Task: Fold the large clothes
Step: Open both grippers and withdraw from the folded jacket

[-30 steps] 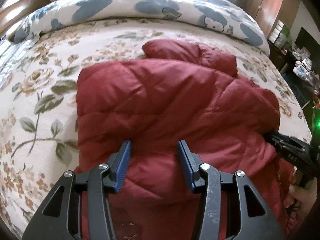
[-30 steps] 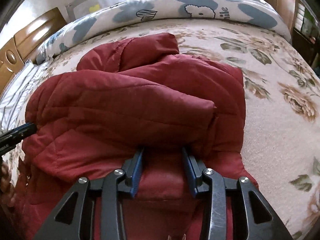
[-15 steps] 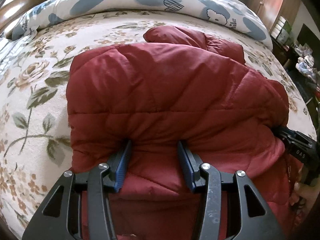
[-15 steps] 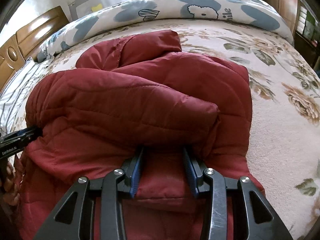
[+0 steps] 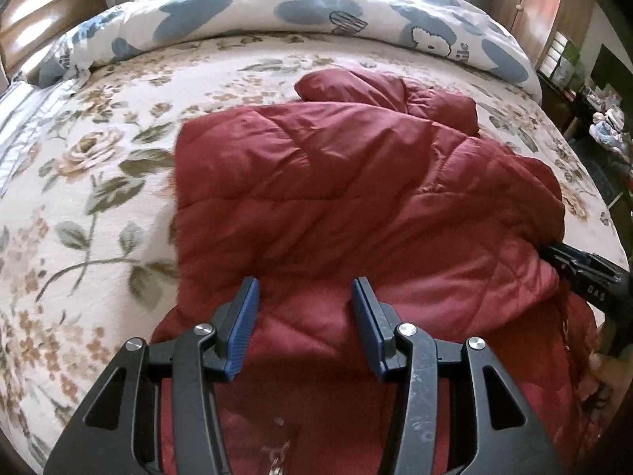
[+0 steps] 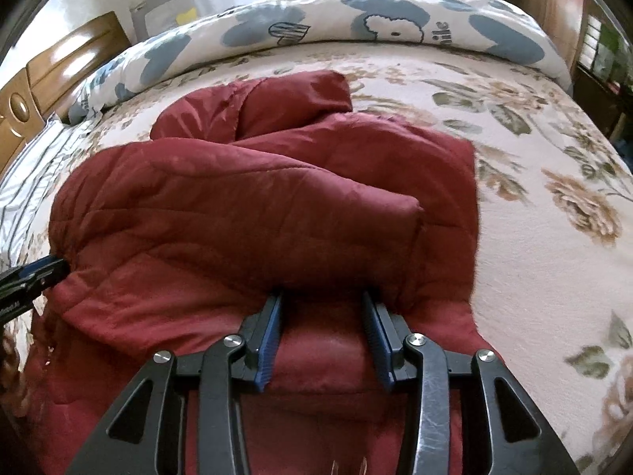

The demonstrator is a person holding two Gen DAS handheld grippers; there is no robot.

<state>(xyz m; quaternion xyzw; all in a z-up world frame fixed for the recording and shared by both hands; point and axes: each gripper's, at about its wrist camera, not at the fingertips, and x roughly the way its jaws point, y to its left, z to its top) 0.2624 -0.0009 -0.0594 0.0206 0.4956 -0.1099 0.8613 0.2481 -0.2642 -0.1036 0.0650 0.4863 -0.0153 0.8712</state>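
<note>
Red quilted jacket (image 5: 356, 206) lies folded on the floral bedspread (image 5: 79, 198) before us, our left gripper (image 5: 304, 316) parted and empty above its near edge, our right gripper (image 6: 322, 336) opening with a fold between its pads.

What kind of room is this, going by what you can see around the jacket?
Most likely a home bedroom. The red quilted jacket lies on a bed with a floral bedspread, a rolled cartoon-print duvet runs along the far side, and a wooden headboard and wardrobe doors stand nearby.
</note>
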